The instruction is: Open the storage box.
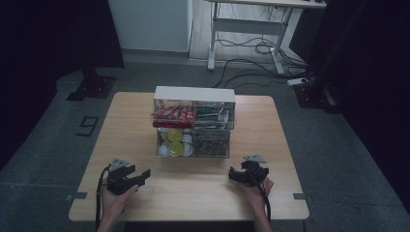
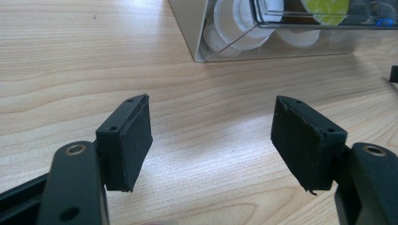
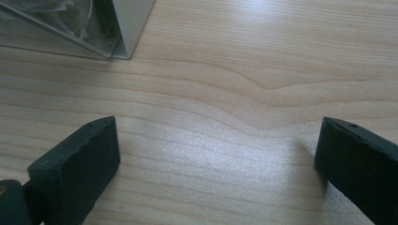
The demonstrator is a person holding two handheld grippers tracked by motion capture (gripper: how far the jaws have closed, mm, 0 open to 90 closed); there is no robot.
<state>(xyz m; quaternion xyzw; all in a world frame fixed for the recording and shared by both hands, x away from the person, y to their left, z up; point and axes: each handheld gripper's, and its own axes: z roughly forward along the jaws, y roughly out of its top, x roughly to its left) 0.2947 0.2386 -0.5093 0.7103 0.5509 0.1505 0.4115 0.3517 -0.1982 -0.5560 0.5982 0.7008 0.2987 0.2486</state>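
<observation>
A clear box organizer point(image 1: 194, 96) stands mid-table, holding red packets point(image 1: 172, 115), blue packets point(image 1: 212, 115), yellow-green and white cups point(image 1: 174, 142) and dark items point(image 1: 211, 142). My left gripper point(image 1: 138, 171) rests in a hand at the front left, its jaws open over bare wood point(image 2: 211, 136). In the left gripper view the organizer's corner point(image 2: 187, 28) with white cups point(image 2: 239, 18) lies ahead. My right gripper point(image 1: 237, 173) is held at the front right, jaws wide open with nothing between them point(image 3: 218, 154). The organizer's other corner point(image 3: 126, 23) sits ahead to the left in the right gripper view.
The wooden table point(image 1: 193, 193) has bare wood in front of the organizer and on both sides. Behind the table stand a white desk frame point(image 1: 246, 29), floor cables point(image 1: 261, 53) and a dark stand base point(image 1: 92, 87).
</observation>
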